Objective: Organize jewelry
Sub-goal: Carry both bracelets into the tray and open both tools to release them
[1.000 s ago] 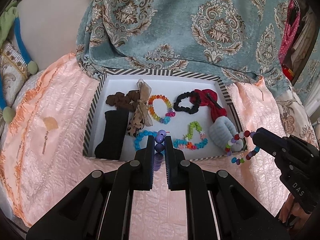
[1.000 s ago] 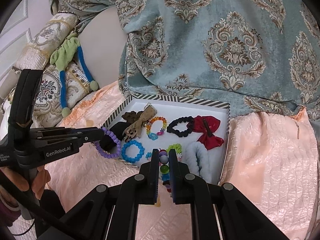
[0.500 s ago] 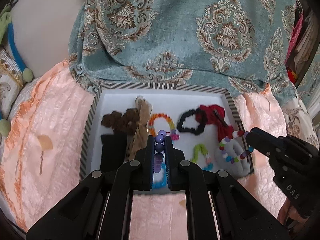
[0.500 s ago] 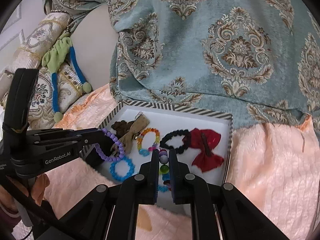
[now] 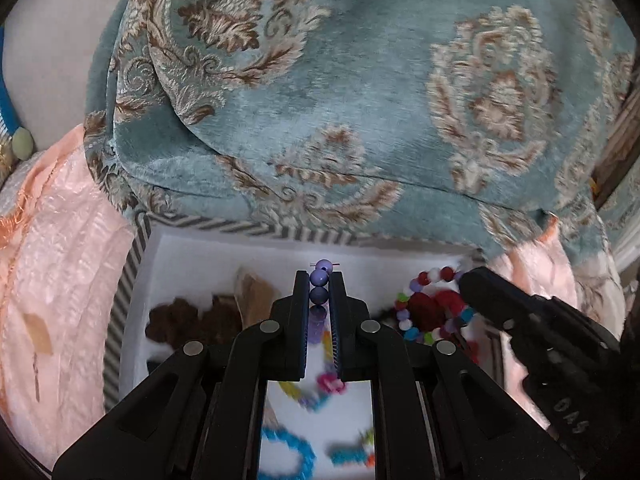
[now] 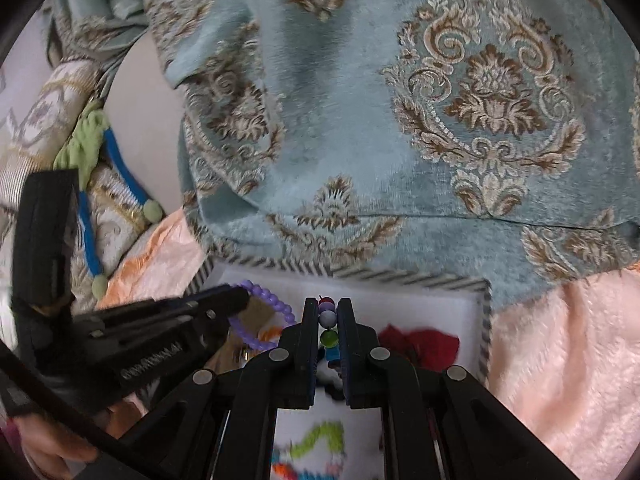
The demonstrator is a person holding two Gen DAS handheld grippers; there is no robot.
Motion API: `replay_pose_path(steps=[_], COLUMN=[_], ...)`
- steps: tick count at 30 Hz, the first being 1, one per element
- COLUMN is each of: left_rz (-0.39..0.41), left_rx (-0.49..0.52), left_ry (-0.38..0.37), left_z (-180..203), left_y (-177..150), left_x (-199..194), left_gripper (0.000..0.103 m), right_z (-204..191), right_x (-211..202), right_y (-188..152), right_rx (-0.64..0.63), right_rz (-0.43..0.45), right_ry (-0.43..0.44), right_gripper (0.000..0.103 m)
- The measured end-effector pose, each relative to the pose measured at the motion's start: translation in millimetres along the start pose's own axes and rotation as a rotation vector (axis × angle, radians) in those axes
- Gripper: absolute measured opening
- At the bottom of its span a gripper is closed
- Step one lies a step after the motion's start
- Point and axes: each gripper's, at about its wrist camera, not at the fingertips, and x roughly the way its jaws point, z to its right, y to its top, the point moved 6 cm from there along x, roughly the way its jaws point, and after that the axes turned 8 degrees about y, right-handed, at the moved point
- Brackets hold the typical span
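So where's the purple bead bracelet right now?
Clamped in the left gripper: the purple bead bracelet hangs over the striped tray's left half.

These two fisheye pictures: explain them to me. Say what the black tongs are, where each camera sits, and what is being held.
No robot here: a person holds a pair of black tongs in each hand, with a camera on each looking along its fingers. The left tongs grip a purple round-bead bracelet; the right tongs grip a multicoloured mixed-bead bracelet. Each view also shows the other tongs from the side. Below lies a white tray with a striped rim on peach bedding, holding a red fabric bow and other beaded pieces, blurred.
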Motion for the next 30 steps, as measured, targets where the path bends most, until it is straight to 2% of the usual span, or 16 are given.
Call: replay_pose_path(steps=[4, 6, 12, 14, 18, 19, 22, 24, 26, 30], left_rz=[-0.025, -0.037, -0.051, -0.058, -0.056, -0.054, -0.049, -0.029, -0.016, 0.0], left_rx=[-0.023, -0.027, -0.02, -0.026, -0.032, -0.036, -0.041, -0.038, -0.036, -0.035], left_ry=[0.048, 0.068, 0.089, 0.076, 0.07, 0.065, 0.069, 0.092, 0.107, 0.129], left_z=[-15.0, -21.6, -29.3, -29.1, -30.9, -32.2, -37.4, -41.7, -45.4, -49.8], left_y=[5.9, 4.1, -4.7, -7.7, -12.3, -13.9, -20.0, -25.9, -31.8, -43.4], left_x=[26.2, 34.3, 47.2, 49.6, 48.2, 46.9, 37.3, 29.7, 21.5, 5.1], left_gripper=[0.008, 0.008, 0.008, 0.011, 0.043, 0.048, 0.051, 0.052, 0.052, 0.052], right_z=[18.0, 30.1, 67.2, 74.1, 74.9, 72.6, 65.7, 62.2, 55.2, 42.4], right_x=[23.2, 35.2, 53.3, 52.8, 43.1, 39.3, 28.1, 21.7, 13.4, 0.5], right_y=[14.5, 14.7, -4.0, -7.6, -10.0, -10.9, -17.6, -23.2, -29.6, -41.5], right_rx=[0.083, 0.118, 0.151, 0.177, 0.179, 0.171, 0.152, 0.144, 0.123, 0.091], right_rz=[0.024, 0.007, -0.071, -0.078, -0.07, -0.067, -0.062, -0.055, -0.041, -0.035], right_ry=[0.031, 0.017, -0.13, -0.134, -0.145, -0.143, -0.142, -0.143, -0.151, -0.163], right_gripper=[0.008, 0.008, 0.008, 0.008, 0.011, 0.011, 0.015, 0.028, 0.034, 0.034])
